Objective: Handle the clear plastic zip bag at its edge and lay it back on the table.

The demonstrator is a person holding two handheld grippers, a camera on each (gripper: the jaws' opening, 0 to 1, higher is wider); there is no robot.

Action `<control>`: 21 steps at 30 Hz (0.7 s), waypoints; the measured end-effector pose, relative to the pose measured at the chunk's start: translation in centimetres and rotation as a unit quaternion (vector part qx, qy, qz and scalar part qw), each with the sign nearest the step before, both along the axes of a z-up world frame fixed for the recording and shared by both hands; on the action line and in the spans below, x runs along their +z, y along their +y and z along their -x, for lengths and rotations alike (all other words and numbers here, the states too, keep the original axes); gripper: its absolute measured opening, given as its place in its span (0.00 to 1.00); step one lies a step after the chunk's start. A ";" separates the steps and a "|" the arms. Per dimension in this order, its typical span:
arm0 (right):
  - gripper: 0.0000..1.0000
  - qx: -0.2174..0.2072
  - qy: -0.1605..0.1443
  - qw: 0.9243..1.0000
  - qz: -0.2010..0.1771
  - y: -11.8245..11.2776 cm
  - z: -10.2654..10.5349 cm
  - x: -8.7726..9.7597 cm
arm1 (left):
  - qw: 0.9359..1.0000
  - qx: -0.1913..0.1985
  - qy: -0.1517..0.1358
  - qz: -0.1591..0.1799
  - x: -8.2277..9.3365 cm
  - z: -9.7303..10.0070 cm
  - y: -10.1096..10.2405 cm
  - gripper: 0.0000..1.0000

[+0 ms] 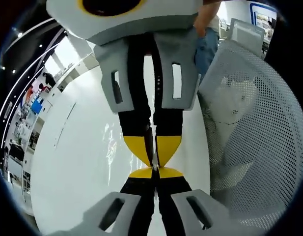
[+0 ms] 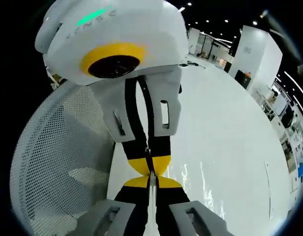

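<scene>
Right now you are holding the clear plastic zip bag [image 1: 153, 152] stretched between both tools, above the glossy white surface [image 1: 82, 162], and it is showing as a thin edge-on sliver with faint glints on the film to one side. In the left gripper view, your left tool [image 1: 154, 173] is rising from the bottom with its yellow-tipped jaws pressed together on the bag's edge, and the right tool [image 1: 152, 147] is coming down from the top to meet it tip to tip. In the right gripper view, your right tool [image 2: 151, 181] is likewise clamped on the bag [image 2: 150, 164], facing the left tool [image 2: 150, 166]. Judging by how little there is to see, the film is going to behave as light, limp and slippery; it will likely sag and fold where it is not being pulled taut, and it could slide out of a loose pinch. You are taking it at the right place, along the edge, where I would guess the zip strip gives a stiffer bite, though the strip itself is too thin to make out. Whether the bag is holding anything I cannot tell; it appears flat. Beside the surface, a white mesh-backed chair [image 1: 259, 128] is standing close, and through its netting nothing resting on it can be made out.
</scene>
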State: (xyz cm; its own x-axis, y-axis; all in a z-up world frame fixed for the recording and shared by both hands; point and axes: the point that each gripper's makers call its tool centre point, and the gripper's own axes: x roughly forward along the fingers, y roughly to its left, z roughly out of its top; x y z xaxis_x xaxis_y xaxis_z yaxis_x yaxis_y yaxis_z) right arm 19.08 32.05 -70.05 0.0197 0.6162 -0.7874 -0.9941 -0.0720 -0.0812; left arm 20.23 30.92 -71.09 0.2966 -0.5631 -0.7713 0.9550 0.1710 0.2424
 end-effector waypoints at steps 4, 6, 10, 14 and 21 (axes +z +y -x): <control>0.00 0.007 -0.006 1.000 0.016 -0.8 -0.2 -0.1 | 1.000 0.010 0.015 0.011 -0.5 -0.4 0.2 0.00; 0.00 0.000 0.002 1.000 0.020 -1.5 -0.3 -0.3 | 1.000 0.008 0.019 0.008 -0.7 -0.3 0.3 0.00; 0.00 -0.009 0.004 1.000 0.020 -2.5 -0.6 -0.3 | 1.000 0.005 0.016 0.008 -0.5 -0.3 0.2 0.00; 0.00 -0.012 0.004 1.000 0.024 -3.4 -0.8 -0.6 | 1.000 0.001 0.017 0.004 -0.7 -0.4 0.2 0.00; 0.00 -0.007 -0.008 0.999 0.034 -3.5 -0.7 -0.5 | 1.000 -0.015 0.005 -0.001 -0.8 -0.6 0.1 0.00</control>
